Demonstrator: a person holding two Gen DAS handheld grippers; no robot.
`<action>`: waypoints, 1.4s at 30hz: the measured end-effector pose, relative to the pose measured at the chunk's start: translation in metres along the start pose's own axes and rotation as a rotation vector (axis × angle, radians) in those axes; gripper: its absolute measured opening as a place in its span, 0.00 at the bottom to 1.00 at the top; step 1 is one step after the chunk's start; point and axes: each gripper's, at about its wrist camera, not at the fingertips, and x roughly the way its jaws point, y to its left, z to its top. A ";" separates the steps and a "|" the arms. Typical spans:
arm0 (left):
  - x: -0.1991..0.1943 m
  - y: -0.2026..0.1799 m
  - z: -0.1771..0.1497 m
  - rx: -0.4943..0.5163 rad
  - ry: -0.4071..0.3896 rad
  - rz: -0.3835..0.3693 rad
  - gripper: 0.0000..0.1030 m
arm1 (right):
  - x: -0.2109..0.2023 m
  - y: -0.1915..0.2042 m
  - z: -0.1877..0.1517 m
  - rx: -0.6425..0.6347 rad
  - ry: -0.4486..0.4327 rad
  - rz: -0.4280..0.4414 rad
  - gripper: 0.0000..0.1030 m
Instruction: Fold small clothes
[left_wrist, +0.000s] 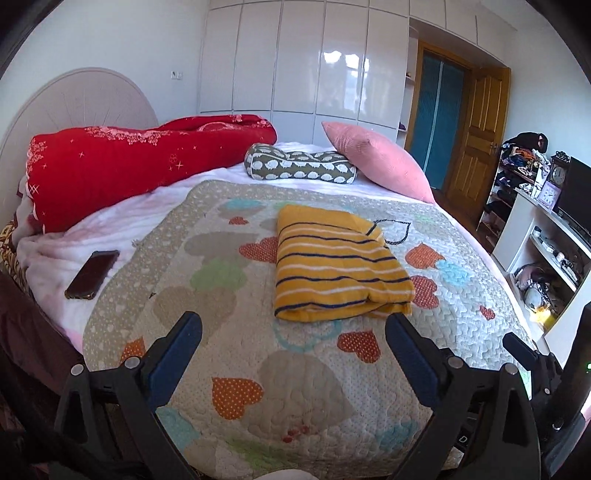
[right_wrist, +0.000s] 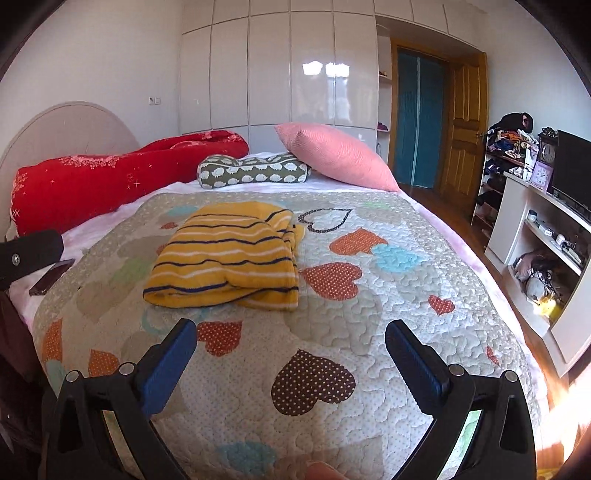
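Observation:
A yellow garment with white and navy stripes lies folded into a thick rectangle on the heart-patterned quilt. The right wrist view shows the same folded garment left of centre. My left gripper hangs open just short of the garment's near edge, its blue pads wide apart and empty. My right gripper is open too, a little nearer than the garment and to its right, holding nothing. The right gripper's black frame shows at the right edge of the left wrist view.
A dark phone lies on the pink sheet at the left. A red duvet, a patterned bolster and a pink pillow lie at the head. White shelves with clutter and a television stand to the right of the bed.

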 end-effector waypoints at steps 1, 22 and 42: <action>0.002 0.001 -0.002 -0.007 0.010 0.005 0.96 | 0.000 0.001 -0.002 0.005 0.002 0.006 1.00; 0.019 0.010 -0.016 -0.028 0.093 0.076 0.96 | 0.027 0.028 -0.040 0.002 0.186 0.075 1.00; 0.030 0.010 -0.026 -0.038 0.155 0.082 0.96 | 0.026 0.018 -0.039 0.048 0.180 0.054 1.00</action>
